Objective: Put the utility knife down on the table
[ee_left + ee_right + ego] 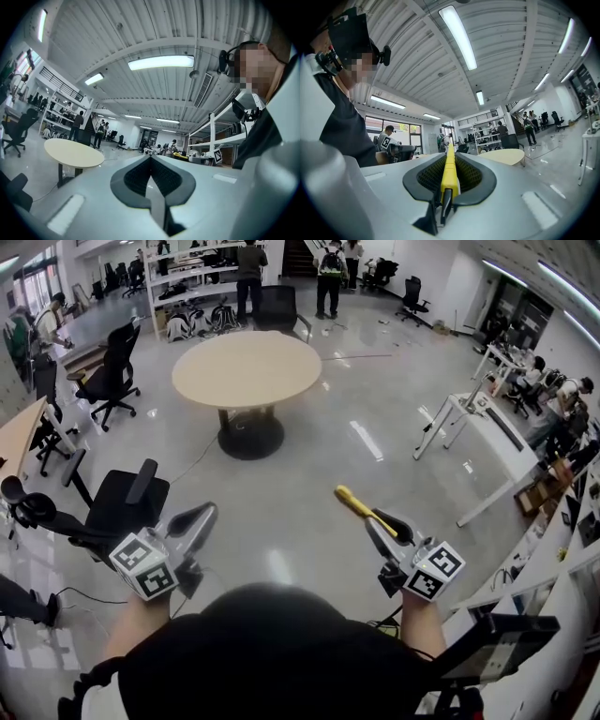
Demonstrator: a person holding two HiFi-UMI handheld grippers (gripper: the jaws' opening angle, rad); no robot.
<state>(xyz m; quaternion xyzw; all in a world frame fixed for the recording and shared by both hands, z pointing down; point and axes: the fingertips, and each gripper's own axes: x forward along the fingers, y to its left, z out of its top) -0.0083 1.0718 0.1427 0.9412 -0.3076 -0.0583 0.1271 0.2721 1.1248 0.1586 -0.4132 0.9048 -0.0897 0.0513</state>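
Utility knife point(360, 506) held in the right gripper point(382, 525), well short of the round surface point(246, 368).
Nearest, the 2 grippers were held out level over the shiny floor point(300, 465). The left gripper point(202, 517) had its jaws pressed together with nothing between them. The right gripper's jaws were clamped on the yellow utility knife, which lay lengthwise between the pads and stuck out past the tips, pointing far and left. A black office chair point(124, 502) stood just left of the left gripper. Farther off stood the round beige surface on its dark pedestal, well apart from both grippers. Beyond it, 2 people point(248, 268) stood near white shelves point(187, 277).
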